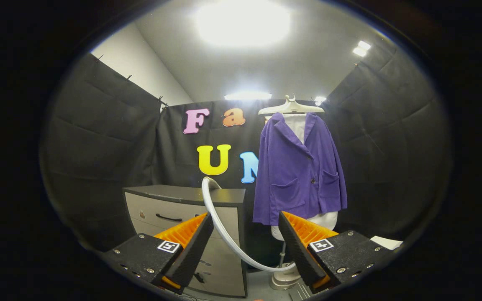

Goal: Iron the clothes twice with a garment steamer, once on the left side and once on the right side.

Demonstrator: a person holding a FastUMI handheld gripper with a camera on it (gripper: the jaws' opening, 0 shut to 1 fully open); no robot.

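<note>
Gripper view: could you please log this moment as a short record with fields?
garment: purple jacket on a white hanger, over a mannequin stand, beyond the fingers
hose: white hose curving from the cabinet top down between the fingers toward the stand's base
cabinet: grey drawer cabinet left of the jacket
gripper: fingers open, holding nothing
ironing: not yet begun

A large ceiling light [243,21] at the top centre blows out into white glare; smaller lamps [361,48] shine at upper right. The booth below stays dim. Fisheye bending curves the edges. Focus is sharp throughout.

The gripper [245,234] fingers stand apart, lit evenly.
</note>
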